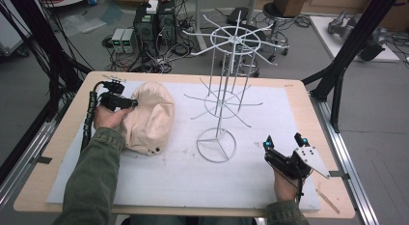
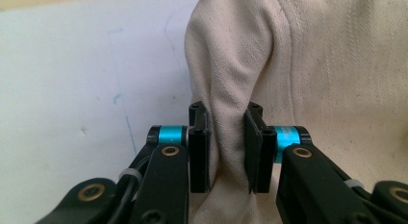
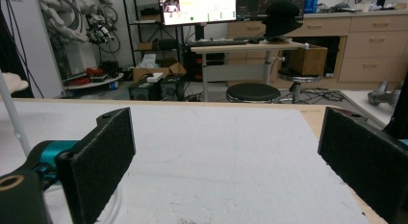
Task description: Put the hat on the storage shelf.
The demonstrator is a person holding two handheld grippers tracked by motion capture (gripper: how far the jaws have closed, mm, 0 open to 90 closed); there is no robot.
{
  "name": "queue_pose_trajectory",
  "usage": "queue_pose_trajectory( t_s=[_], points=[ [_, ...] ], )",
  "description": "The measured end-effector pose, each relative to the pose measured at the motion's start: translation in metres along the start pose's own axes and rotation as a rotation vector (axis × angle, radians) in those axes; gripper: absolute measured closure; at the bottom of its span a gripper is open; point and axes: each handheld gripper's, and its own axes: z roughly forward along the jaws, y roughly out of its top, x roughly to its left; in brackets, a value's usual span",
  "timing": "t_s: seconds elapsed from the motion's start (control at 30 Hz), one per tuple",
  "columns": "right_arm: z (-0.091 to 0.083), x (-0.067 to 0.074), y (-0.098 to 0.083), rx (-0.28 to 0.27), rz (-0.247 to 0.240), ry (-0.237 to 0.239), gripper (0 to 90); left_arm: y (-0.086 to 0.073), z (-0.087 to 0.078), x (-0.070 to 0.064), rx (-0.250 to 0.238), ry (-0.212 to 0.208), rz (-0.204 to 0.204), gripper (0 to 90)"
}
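Observation:
A cream cloth cap [image 1: 148, 118] lies on the white mat [image 1: 178, 172] at the table's left. My left gripper [image 1: 129, 104] is at the cap's left side, shut on a fold of its fabric. In the left gripper view the two black jaws pinch a ridge of the cap [image 2: 308, 65], with the left gripper [image 2: 226, 152] closed tight on it. A white wire rack [image 1: 224, 85] with radiating arms stands upright at the mat's centre. My right gripper [image 1: 282, 141] rests at the front right, open and holding nothing; its wide-apart pads [image 3: 103, 152] frame bare mat.
The wire rack's ring base [image 1: 216, 145] sits between the two grippers. Beyond the table's far edge are computer boxes [image 1: 155, 20], cables and a stool [image 1: 279, 15]. Black frame posts [image 1: 354, 36] rise at the right. Open mat lies along the front.

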Motion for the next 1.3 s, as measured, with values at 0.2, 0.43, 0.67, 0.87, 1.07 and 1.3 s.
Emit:
queue_pose_trajectory(
  t_s=[0.2, 0.43, 0.67, 0.87, 1.07, 1.3],
  points=[
    [0.0, 0.0, 0.0, -0.003, -0.005, 0.002, 4.9, 0.003, -0.022, -0.002, -0.054, -0.005, 0.007, 74.9],
    [0.0, 0.001, 0.0, -0.003, -0.003, 0.003, 4.9, 0.004, -0.046, -0.002, -0.14, -0.007, 0.009, 74.9],
    [0.0, 0.001, 0.0, -0.003, -0.003, 0.002, 4.9, 0.003, -0.072, -0.006, -0.255, -0.017, 0.011, 74.9],
    [-0.001, 0.002, 0.001, -0.007, -0.005, 0.001, 4.9, 0.003, -0.098, -0.013, -0.371, -0.045, 0.025, 74.9],
    [0.0, 0.002, 0.001, -0.008, -0.002, 0.001, 4.9, 0.004, -0.128, -0.021, -0.515, -0.04, 0.04, 74.8],
    [-0.001, 0.002, 0.001, -0.009, -0.005, 0.0, 4.9, 0.006, -0.151, -0.025, -0.642, -0.074, 0.054, 74.8]
  ],
)
